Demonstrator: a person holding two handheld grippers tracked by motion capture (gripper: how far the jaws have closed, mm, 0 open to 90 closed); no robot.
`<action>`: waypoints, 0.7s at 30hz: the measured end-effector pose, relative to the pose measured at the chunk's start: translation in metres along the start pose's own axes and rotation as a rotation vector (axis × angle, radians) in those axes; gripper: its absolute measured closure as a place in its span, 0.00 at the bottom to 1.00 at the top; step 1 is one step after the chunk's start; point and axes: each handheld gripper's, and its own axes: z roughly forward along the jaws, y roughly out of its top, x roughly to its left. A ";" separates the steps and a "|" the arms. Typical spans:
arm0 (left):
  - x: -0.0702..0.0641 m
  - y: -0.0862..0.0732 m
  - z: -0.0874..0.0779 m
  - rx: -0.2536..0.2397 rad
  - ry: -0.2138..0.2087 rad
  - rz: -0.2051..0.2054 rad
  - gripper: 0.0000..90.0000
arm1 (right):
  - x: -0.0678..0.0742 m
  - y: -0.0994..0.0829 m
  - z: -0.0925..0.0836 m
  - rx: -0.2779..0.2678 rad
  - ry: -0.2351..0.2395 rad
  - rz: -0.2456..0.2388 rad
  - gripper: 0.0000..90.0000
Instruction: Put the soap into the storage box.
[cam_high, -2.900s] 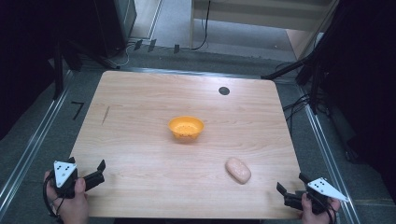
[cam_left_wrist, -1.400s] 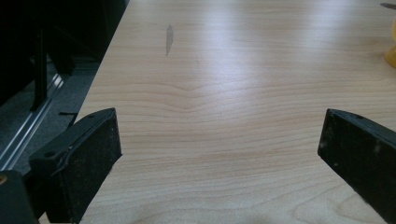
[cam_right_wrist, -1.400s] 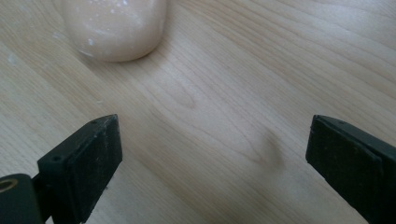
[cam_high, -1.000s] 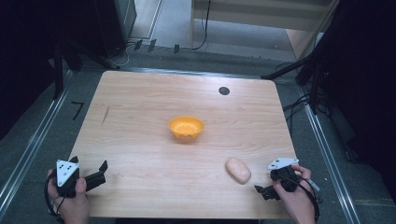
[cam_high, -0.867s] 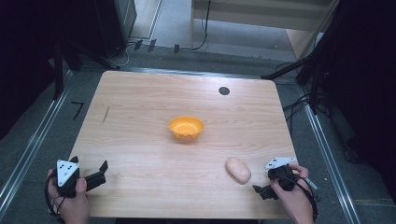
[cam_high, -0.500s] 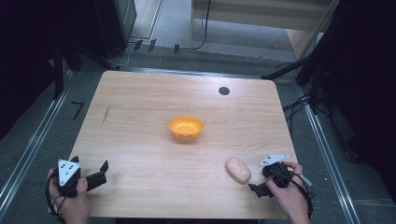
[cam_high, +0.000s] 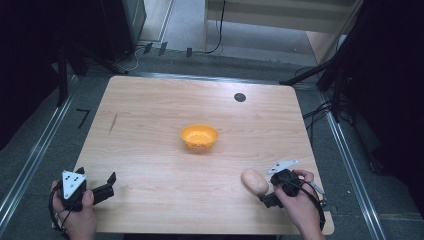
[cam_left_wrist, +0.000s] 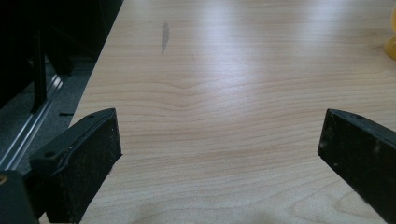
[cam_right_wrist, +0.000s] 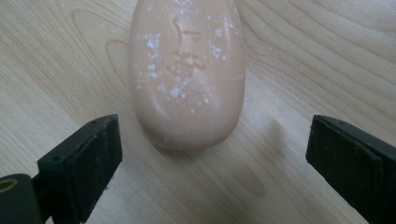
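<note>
The right gripper (cam_right_wrist: 210, 158) is approaching the potato (cam_right_wrist: 187, 70) near the desk's (cam_high: 150, 150) front right corner, jaws wide, probably not yet touching. Next: advancing, then closing. The left gripper (cam_left_wrist: 219, 154) is waiting wide open.

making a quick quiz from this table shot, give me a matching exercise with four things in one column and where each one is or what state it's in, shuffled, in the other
Things:
1. orange bowl
2. potato
3. left gripper
4. small black disc

Places or states:
A. lying on the wood just ahead of the right gripper's open jaws, not touched
B. near the far edge of the table
C. held open at the near left corner, nothing between the jaws
D. upright near the middle of the table

Pairs: 1-D, 2-A, 3-C, 4-B
</note>
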 end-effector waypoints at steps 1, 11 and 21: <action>0.000 0.000 0.000 0.000 0.000 0.000 0.00 | 0.001 0.001 0.001 -0.001 0.004 -0.001 0.05; 0.000 0.000 0.000 0.001 -0.001 0.002 0.00 | 0.008 0.015 0.008 0.021 -0.004 0.007 0.05; 0.000 0.000 0.000 0.002 -0.001 0.002 0.00 | 0.013 0.025 0.014 0.030 -0.021 0.013 0.10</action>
